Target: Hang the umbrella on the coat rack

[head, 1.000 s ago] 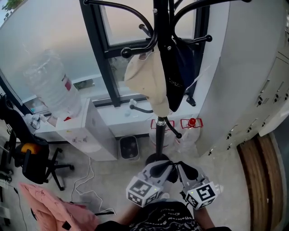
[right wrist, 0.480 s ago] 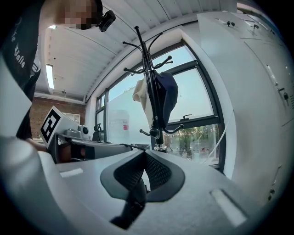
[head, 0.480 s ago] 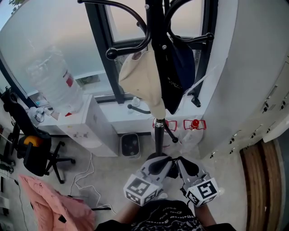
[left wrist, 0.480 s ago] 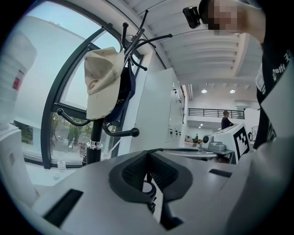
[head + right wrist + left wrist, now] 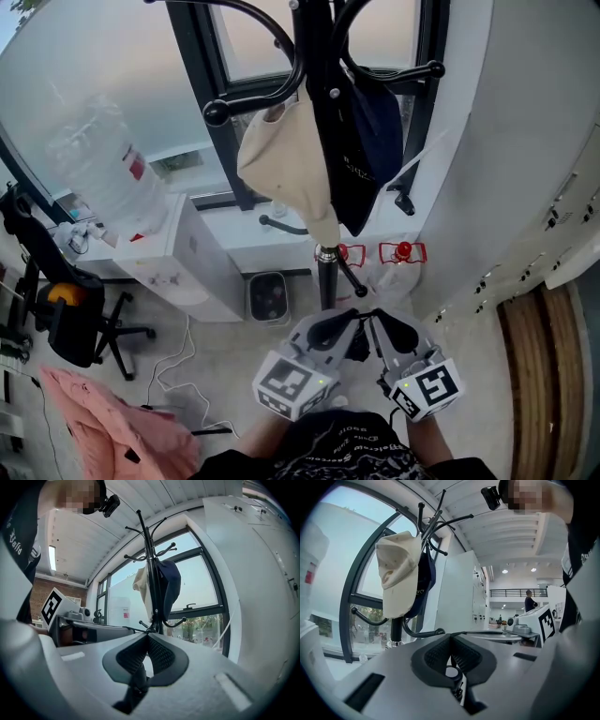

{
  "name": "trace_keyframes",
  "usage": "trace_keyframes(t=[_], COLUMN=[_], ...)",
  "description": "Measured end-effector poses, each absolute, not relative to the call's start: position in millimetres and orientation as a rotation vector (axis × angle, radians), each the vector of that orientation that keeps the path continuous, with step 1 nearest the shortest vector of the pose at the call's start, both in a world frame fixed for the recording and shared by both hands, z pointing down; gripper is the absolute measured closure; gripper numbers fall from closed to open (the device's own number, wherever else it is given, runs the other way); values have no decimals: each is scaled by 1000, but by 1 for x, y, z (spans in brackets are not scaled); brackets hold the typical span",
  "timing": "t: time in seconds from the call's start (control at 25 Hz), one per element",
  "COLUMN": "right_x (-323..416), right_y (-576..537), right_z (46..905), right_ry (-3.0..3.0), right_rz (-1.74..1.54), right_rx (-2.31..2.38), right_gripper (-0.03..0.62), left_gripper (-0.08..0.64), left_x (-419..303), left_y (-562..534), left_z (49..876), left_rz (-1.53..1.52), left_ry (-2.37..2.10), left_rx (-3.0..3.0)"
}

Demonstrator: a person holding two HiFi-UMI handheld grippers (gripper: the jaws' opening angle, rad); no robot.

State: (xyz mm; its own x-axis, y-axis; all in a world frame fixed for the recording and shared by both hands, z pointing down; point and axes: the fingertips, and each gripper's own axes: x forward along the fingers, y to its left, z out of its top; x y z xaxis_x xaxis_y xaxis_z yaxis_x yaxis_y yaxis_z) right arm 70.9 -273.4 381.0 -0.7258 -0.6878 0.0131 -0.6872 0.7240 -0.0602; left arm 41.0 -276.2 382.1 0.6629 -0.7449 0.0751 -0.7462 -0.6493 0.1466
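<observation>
The black coat rack stands by the window, with a cream cap and a navy cap on its hooks. Low in the head view, my left gripper and right gripper sit side by side, tips nearly touching, pointing level at the rack's pole. A dark piece of the umbrella shows between them; the rest is hidden underneath. In the left gripper view the gripper is shut, with a dark part and small ring hanging below its pads. The right gripper is shut on a dark stem.
A water dispenser with a big bottle stands left of the rack, with a small bin beside it. An office chair and a pink garment are at the far left. White lockers are on the right. A red-capped bottle stands near the rack's base.
Both grippers have risen together, staying shut and side by side. The rack's hooks and caps sit lower and nearer in the head view.
</observation>
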Motion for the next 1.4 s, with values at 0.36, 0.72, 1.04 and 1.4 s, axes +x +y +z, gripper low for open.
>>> trace_keyframes(t=[0.36, 0.72, 1.04, 1.4], right_x=[67, 64, 62, 58], right_y=[-292, -310, -326, -346], right_z=[366, 355, 354, 366], right_ry=[2900, 2891, 2904, 2939], right_rz=[-43, -13, -11, -25], right_rx=[-1197, -1206, -1192, -1194], right_gripper=[584, 584, 584, 584], left_gripper=[551, 551, 551, 551], left_x=[34, 28, 25, 17], left_y=[-299, -317, -331, -348], left_z=[368, 358, 357, 374], left_rz=[116, 81, 57, 64], left_ry=[-1355, -1388, -1385, -1398], left_rx=[2752, 2743, 2715, 2651])
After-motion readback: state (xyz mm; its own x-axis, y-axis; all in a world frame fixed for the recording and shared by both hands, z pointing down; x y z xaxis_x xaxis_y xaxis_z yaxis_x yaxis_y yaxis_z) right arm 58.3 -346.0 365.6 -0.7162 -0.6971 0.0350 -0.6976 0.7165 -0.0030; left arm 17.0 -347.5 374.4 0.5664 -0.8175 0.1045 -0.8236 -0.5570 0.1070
